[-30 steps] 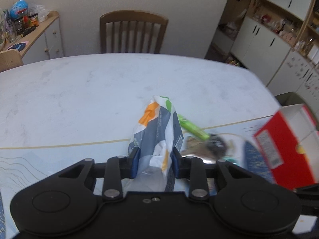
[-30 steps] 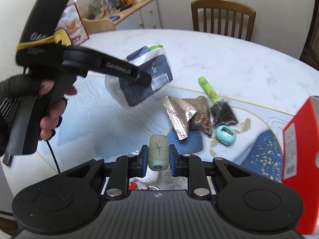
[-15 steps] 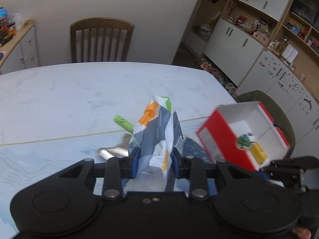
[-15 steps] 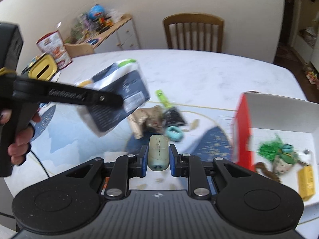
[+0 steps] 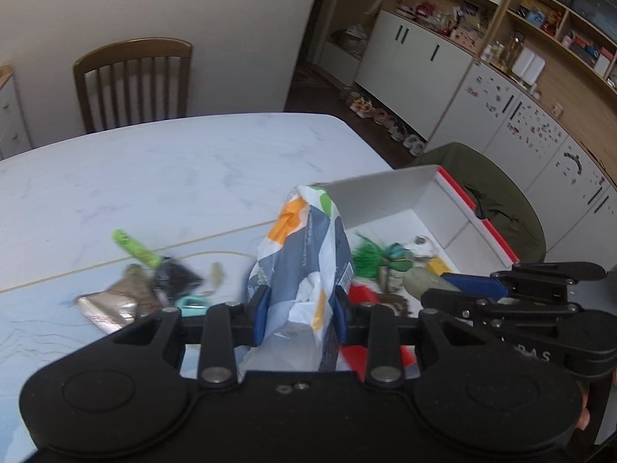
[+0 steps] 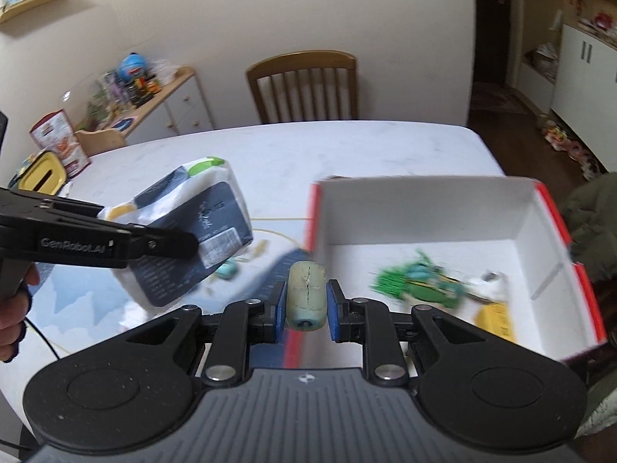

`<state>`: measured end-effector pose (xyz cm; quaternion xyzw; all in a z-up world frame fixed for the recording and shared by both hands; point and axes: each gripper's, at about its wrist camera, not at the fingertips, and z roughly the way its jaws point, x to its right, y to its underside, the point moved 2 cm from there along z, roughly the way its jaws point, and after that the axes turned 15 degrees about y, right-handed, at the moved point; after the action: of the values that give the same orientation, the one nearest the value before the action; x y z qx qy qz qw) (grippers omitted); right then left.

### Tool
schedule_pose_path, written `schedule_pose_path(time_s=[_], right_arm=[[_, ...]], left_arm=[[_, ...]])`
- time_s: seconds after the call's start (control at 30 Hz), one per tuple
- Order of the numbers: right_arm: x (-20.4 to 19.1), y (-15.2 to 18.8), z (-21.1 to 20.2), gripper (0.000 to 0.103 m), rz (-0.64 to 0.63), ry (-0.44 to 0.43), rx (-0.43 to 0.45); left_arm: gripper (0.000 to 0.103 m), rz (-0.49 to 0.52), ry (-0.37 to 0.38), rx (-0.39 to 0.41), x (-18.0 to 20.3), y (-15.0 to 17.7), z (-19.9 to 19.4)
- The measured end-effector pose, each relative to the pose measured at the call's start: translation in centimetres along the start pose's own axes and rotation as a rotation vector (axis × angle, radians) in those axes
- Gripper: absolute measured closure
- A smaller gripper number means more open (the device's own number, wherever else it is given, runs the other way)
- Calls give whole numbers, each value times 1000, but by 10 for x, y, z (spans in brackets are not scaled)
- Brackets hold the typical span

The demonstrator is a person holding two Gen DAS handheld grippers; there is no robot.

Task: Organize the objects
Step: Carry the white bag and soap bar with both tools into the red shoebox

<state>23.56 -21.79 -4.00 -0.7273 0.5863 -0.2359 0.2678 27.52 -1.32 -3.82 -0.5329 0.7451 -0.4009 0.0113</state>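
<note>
**Q:** What are your jaws doing?

**Me:** Jaws on my left gripper [image 5: 297, 308] are closed on a soft plastic packet [image 5: 304, 258], white and slate blue with orange and green patches. It stands up between the blue pads, clear of the worktop [image 5: 154, 177]. On my right gripper [image 6: 307, 305] the jaws pinch a short, pale green cylinder [image 6: 307, 293] with a crack along its top.

**Q:** Where are those two things in relation to the rest?

**Me:** From the right wrist view, the cylinder sits just in front of the near-left corner of an open box [image 6: 424, 216], white inside with red edges. The packet hangs to the left of the box, above the pale worktop. From the left wrist view, the right gripper reaches in from the right, its cylinder over the box's near edge.

**Q:** What is in the box?

**Me:** A green tufted toy [image 6: 416, 281], a small yellow item [image 6: 495, 318] and a small white piece, all blurred.

**Q:** And on the worktop?

**Me:** Left of the packet lie a lime green tube [image 5: 135, 247], a crumpled metallic wrapper [image 5: 115, 301], a dark pouch [image 5: 175, 277] and a small teal object [image 5: 193, 303], close together. A wooden chair [image 5: 135, 81] stands at the far side.
</note>
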Motion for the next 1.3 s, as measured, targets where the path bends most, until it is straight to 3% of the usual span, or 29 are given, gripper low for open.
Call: schedule_pose_path(time_s=[0.27,0.63,0.97,1.3], right_arm=[[58,4,9,88,7,38,2],[119,17,31,88,77,48,-47],[144,25,45,88,102,27,-82],[152,26,53,88,92,11,-101]], left_arm=[[72,16,13,-41,42,-8,49],[72,76,-16,-98,80,-38,121],[72,138,10,-193,112,-52,194],[69,130,20,-297,114,-37,247]])
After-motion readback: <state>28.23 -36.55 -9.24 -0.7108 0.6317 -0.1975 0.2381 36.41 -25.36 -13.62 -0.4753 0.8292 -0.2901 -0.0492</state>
